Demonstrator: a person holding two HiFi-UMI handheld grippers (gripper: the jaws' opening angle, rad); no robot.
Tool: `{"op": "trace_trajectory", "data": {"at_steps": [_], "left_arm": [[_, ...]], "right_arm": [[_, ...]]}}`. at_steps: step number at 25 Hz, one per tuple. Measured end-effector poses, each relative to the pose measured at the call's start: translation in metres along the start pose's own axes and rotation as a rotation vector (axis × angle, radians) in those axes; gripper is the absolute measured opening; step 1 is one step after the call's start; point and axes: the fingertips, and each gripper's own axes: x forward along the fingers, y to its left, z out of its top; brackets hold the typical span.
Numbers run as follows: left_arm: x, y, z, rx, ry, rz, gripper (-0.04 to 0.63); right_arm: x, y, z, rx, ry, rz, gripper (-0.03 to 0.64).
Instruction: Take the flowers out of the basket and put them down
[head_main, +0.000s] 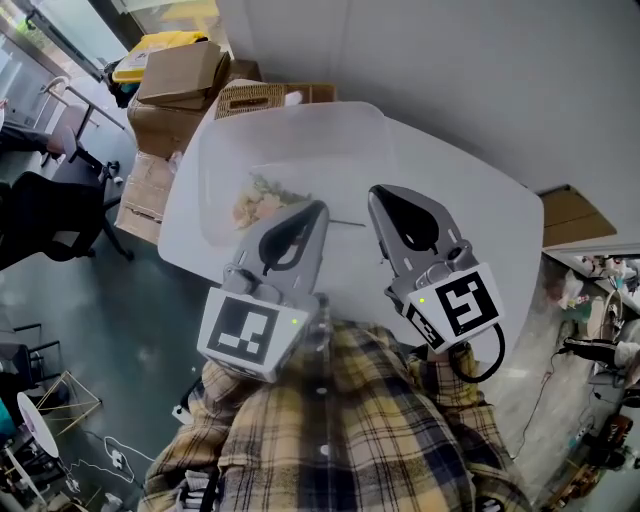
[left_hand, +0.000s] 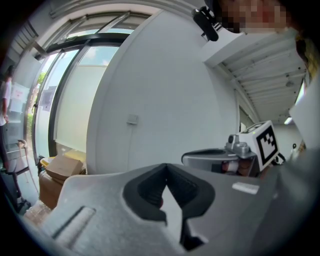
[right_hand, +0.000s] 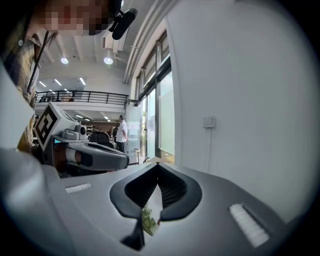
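Pale flowers with green leaves (head_main: 262, 200) lie inside a see-through white basket (head_main: 205, 160) on the white table (head_main: 480, 200). Both grippers are held up near my chest, above the table's near edge, pointing toward the basket. My left gripper (head_main: 317, 208) is shut and empty, with its tip just right of the flowers. The right gripper (head_main: 377, 192) is also shut and holds nothing. In the left gripper view the jaws (left_hand: 166, 165) meet at their tips against the wall. The jaws (right_hand: 158, 165) are also closed in the right gripper view, with green leaves (right_hand: 147, 220) showing below through the gap.
Cardboard boxes (head_main: 180, 75) and a woven box (head_main: 250, 97) stand beyond the table's far end. An office chair (head_main: 40, 215) is on the floor at left, and a brown box (head_main: 570, 215) is at right. A person (right_hand: 121, 132) stands far off by the windows.
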Motion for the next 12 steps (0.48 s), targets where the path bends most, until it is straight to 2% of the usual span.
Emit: {"op": "trace_trajectory", "data": {"at_steps": [12], "left_arm": [[-0.004,0.037,-0.016,-0.045,0.021,0.063,0.002]], "right_arm": [[0.042,0.004,-0.02,0.017,0.095,0.11,0.006]]}}
